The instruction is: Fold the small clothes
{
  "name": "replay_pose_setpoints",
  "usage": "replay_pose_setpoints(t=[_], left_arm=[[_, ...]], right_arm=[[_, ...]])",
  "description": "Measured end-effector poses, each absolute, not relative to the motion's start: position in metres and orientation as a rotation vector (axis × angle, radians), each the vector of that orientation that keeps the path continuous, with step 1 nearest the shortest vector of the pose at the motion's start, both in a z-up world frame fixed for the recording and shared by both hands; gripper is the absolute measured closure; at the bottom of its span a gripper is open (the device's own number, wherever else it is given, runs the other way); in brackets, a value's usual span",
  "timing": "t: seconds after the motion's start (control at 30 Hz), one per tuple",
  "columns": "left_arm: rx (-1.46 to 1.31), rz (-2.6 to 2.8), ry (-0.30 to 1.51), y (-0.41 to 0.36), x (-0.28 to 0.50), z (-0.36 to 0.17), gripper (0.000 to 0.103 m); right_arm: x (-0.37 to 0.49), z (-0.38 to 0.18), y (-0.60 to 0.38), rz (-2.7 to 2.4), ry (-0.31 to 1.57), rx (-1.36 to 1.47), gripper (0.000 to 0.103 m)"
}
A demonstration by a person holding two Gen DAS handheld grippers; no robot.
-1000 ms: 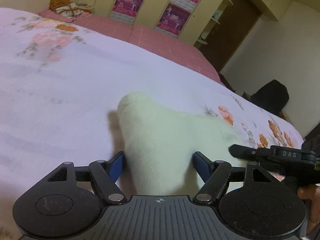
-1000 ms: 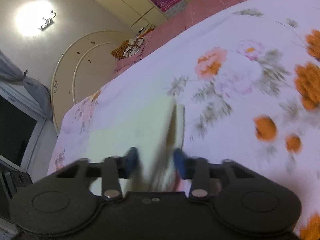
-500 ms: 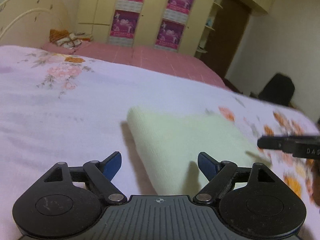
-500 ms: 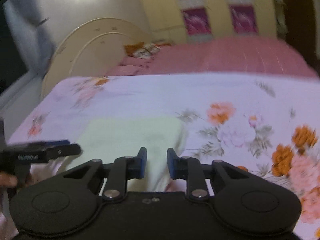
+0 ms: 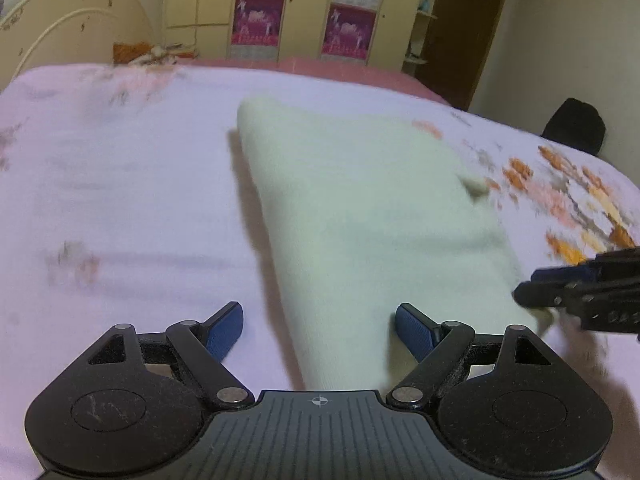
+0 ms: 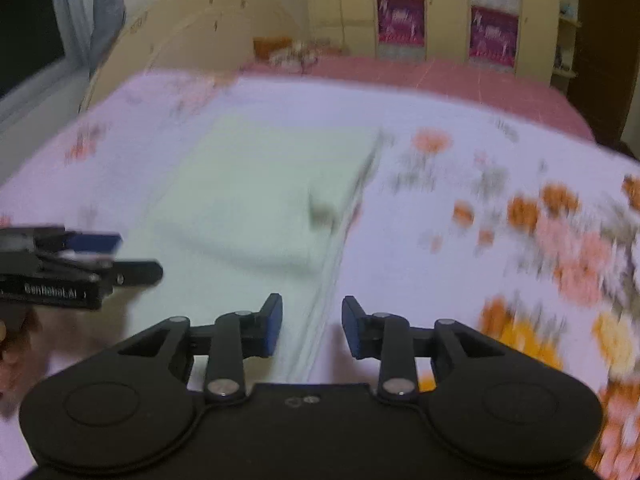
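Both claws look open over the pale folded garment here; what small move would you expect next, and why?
Probably draw both claws back. The pale garment already lies flat and folded on the floral bedsheet, and the left claw and right claw are both open, gripping nothing. Motion blur hides whether its edges need smoothing.

A bed (image 5: 120, 184) with a pale lilac sheet printed with orange and pink flowers fills the near scene. Far behind it stand a cream curved headboard (image 5: 72, 28), a yellow wardrobe (image 5: 304, 8) with magenta panels, and a dark door (image 5: 468, 36) at far right.
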State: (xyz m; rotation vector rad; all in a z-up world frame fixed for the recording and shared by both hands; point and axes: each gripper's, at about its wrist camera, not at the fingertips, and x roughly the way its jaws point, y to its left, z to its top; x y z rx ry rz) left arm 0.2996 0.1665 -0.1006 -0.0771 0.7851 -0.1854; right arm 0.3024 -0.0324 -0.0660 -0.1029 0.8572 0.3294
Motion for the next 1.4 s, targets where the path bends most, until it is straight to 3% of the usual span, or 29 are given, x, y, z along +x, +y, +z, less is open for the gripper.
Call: replay_pose_setpoints(t=[0.13,0.27,0.33,0.37,0.53,0.87,1.4], left_arm=[[0.005,-0.155,0.782,0.16,0.278,-0.1,0.002],[-0.021,-0.103,0.8,0.165,0.261,-0.089,0.001],[-0.026,-0.08,0.772,0.163,0.242,-0.07,0.001],[-0.031,-0.08,0.759,0.161,0.234,-0.062,0.0],[-0.028,-0.081,0.677,0.146,0.185,-0.014,0.0],[-0.004,-0.039,0.542,0.111,0.08,0.044,0.0],[0.006,-0.068,0.476,0.074,-0.028,0.07,0.0]], right_arm=[[0.296,-0.077,-0.043,0.282,0.893,-0.067,0.063],[0.286,-0.069,-0.046,0.246,0.894,-0.04,0.057],[0.272,-0.059,-0.048,0.214,0.861,-0.022,0.036],[0.264,-0.05,-0.05,0.206,0.84,-0.006,0.018],[0.214,-0.009,-0.062,0.185,0.765,0.041,0.004],[0.112,0.049,-0.079,0.169,0.622,0.0,0.001],[0.006,0.058,-0.1,0.109,0.57,-0.029,0.001]])
